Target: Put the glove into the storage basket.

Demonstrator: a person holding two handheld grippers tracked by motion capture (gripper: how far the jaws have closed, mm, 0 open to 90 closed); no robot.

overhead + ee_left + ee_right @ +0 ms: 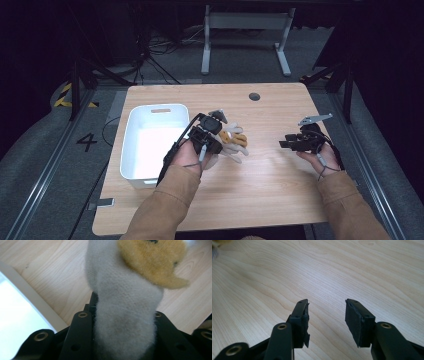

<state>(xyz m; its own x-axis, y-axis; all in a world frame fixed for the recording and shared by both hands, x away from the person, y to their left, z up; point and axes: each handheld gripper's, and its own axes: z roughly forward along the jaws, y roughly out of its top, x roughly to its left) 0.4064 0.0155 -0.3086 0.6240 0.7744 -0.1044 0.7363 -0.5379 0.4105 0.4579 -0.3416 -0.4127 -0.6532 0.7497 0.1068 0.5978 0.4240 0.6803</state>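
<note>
Plush toy [234,141], cream and orange, sat near the middle of the wooden table [270,190], and from the left it went like this: a white bin [131,150] stood by the table's left edge, just beside it the left gripper [125,322] was clamped on the toy's pale fuzzy limb, jaws pressed against both sides. Over to the right, well apart from the toy, the right gripper [327,315] hovered low over bare wood, jaws spread wide, nothing between them.

White bin [131,131] sits on wooden table [280,180], left side
</note>
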